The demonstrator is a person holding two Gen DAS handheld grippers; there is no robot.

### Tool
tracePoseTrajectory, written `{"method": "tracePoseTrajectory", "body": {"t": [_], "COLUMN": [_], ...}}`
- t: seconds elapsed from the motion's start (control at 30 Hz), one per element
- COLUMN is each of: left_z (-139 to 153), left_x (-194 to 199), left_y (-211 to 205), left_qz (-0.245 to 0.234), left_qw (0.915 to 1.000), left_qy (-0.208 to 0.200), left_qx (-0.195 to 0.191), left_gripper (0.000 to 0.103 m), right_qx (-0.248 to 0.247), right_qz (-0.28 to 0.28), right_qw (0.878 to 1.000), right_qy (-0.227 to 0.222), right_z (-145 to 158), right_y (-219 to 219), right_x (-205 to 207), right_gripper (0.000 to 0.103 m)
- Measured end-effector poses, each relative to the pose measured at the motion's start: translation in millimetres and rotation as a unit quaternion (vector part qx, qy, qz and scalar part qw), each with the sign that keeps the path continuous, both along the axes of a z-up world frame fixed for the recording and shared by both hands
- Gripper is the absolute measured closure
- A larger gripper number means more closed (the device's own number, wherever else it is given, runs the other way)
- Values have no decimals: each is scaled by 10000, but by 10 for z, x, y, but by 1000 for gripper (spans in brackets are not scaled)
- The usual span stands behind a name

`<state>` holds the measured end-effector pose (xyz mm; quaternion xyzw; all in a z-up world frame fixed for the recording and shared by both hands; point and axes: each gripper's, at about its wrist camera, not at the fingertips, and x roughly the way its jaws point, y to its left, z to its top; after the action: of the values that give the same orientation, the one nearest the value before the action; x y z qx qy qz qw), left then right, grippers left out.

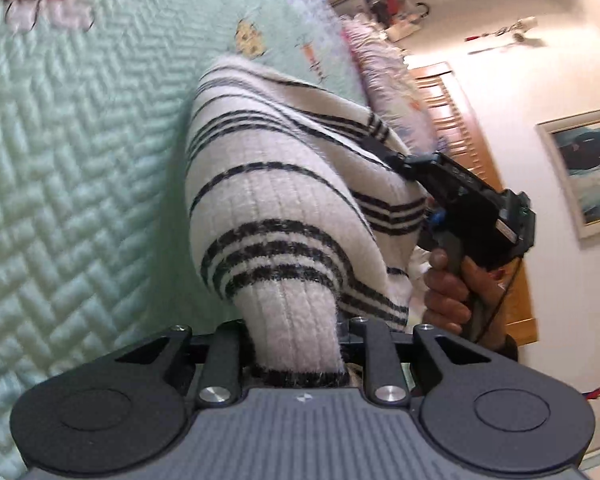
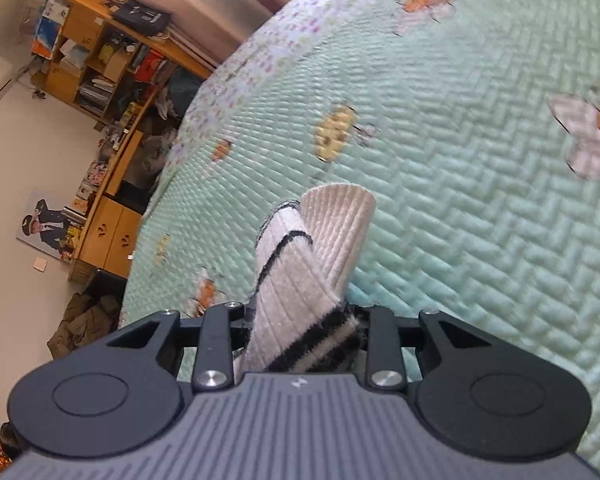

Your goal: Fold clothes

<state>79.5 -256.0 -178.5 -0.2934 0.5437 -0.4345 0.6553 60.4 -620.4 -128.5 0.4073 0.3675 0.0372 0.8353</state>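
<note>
A white knit sweater with black stripes [image 1: 276, 184] hangs lifted above the bed. In the left wrist view its ribbed hem runs down into my left gripper [image 1: 296, 344], which is shut on it; the cloth hides the fingertips. Further along, my right gripper [image 1: 404, 164], held by a hand [image 1: 448, 296], pinches another part of the same sweater. In the right wrist view a ribbed, striped fold of the sweater [image 2: 300, 280] rises out of my right gripper [image 2: 300, 332], which is shut on it.
A mint green quilted bedspread [image 1: 80, 160] with bee and flower prints lies under the sweater. A pillow [image 1: 392, 92] and a wooden headboard [image 1: 460, 128] lie beyond. Wooden shelves and cabinets [image 2: 100, 80] line the wall past the bed's edge, with dark clothes on the floor [image 2: 84, 320].
</note>
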Motion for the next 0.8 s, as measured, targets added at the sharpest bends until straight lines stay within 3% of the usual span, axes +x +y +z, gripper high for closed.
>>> {"method": "tracePoseTrajectory", "body": {"t": [0.13, 0.27, 0.43, 0.57, 0.8], "left_z": [58, 268, 863, 1430, 2326], "left_x": [351, 670, 942, 1330, 2373], "left_y": [41, 203, 662, 1216, 2391], "left_qz": [97, 451, 907, 1308, 1954], "left_qw": [9997, 9984, 9951, 9905, 9752], "left_qy": [146, 335, 360, 142, -594], "left_qx": [-185, -84, 174, 398, 856], "left_gripper": [79, 79, 79, 79, 79], "right_qx": [18, 177, 380, 537, 789], "right_qz": [222, 426, 803, 1128, 1648], "right_qw": [9998, 9985, 9949, 9906, 9832], "right_qy": [13, 290, 483, 556, -32], "right_z": [158, 294, 694, 1071, 1702], "right_y": [103, 295, 817, 1301, 2488], "right_x": [406, 870, 1589, 2189, 3462], "right_gripper": [70, 71, 71, 71, 71]}}
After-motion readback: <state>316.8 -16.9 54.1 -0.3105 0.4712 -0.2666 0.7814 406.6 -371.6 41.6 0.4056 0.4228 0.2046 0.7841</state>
